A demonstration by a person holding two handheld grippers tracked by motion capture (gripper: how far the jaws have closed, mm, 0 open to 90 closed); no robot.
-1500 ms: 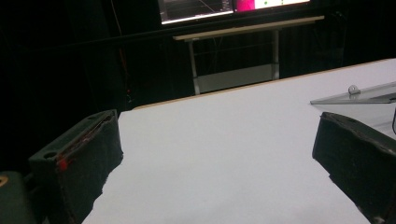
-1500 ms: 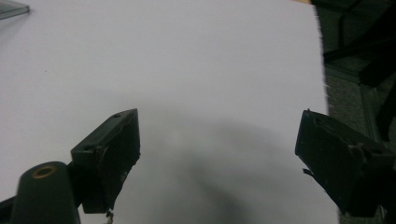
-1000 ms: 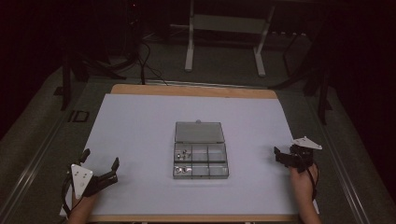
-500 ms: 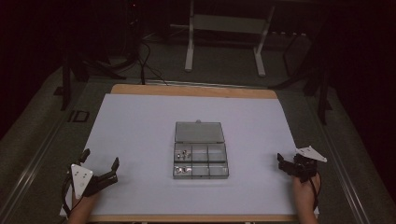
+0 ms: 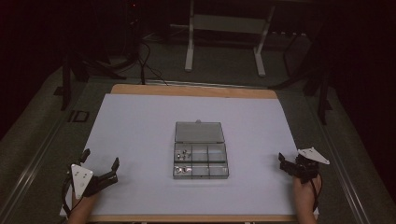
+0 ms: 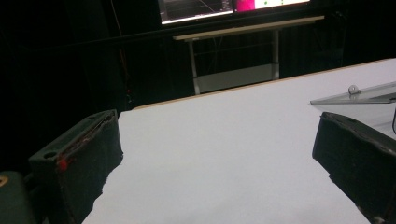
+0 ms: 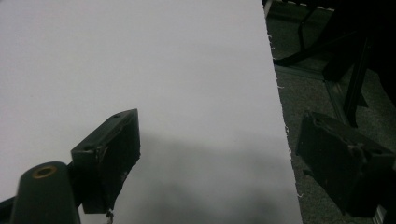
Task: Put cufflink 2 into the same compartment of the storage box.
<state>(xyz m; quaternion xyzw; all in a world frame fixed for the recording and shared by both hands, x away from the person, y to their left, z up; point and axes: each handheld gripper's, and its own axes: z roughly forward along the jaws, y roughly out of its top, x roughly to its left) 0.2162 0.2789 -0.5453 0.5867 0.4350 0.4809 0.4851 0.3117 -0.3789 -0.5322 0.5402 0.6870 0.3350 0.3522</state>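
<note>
A clear plastic compartment box [image 5: 201, 161] lies at the middle of the white table top [image 5: 140, 121], its lid [image 5: 198, 132] folded back flat behind it. Small metal parts [image 5: 185, 153] sit in its left compartments. My left gripper [image 5: 101, 158] rests near the front left corner, open wide and empty. In the left gripper view my left gripper [image 6: 215, 126] spans bare white surface, with the lid's edge [image 6: 355, 93] at the right. My right gripper [image 5: 290, 161] is low over the front right edge, open and empty. In the right gripper view my right gripper [image 7: 219, 119] straddles the table's right edge [image 7: 280, 116].
A wooden strip [image 5: 196, 91] borders the table's far side. Beyond it stand a metal desk frame [image 5: 224, 42] and cables on the dark floor. Dark stand legs [image 7: 345, 60] lie on the grey floor beside the table's right edge. Monitors [image 6: 224, 7] glow at the back.
My right gripper has drawn back toward the near edge and slightly to the right. The left gripper and the box have stayed where they were.
</note>
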